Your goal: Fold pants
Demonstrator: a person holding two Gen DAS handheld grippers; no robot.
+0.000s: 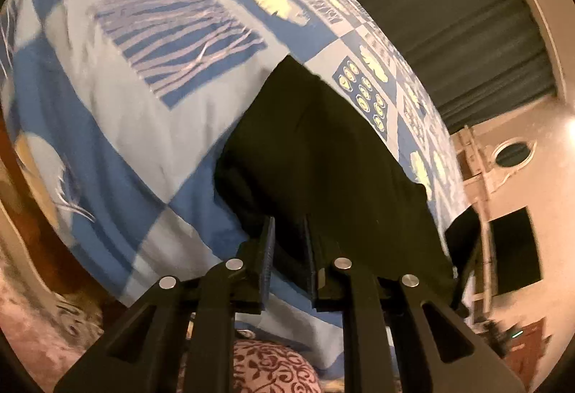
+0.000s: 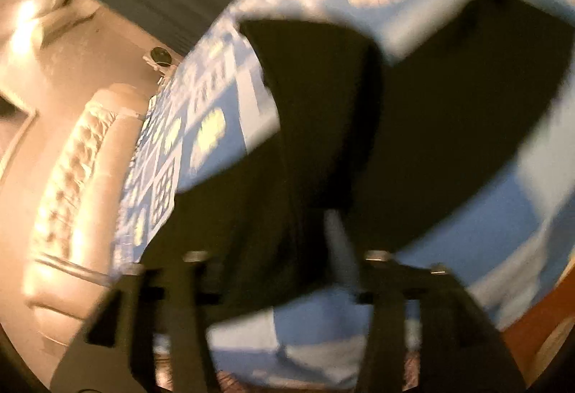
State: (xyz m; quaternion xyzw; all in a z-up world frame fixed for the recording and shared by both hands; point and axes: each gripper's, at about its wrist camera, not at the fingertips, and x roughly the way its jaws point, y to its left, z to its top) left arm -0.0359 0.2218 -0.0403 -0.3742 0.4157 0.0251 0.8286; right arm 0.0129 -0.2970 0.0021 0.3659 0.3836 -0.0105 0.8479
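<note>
The black pants (image 1: 323, 155) lie on a bed with a blue and white patterned cover (image 1: 118, 98). In the left wrist view my left gripper (image 1: 289, 231) sits at the near edge of the pants, its jaws close together with black cloth between them. In the right wrist view, which is blurred by motion, the pants (image 2: 413, 127) spread across the cover (image 2: 467, 249) with one part folded over. My right gripper (image 2: 298, 231) is over the black cloth; its fingers are mostly lost against the dark fabric.
A dark curtain (image 1: 449, 15) and a beige wall (image 1: 532, 177) stand beyond the bed. A padded beige headboard (image 2: 79, 177) is at the left of the right wrist view. A red patterned cushion (image 1: 273, 371) lies below the bed edge.
</note>
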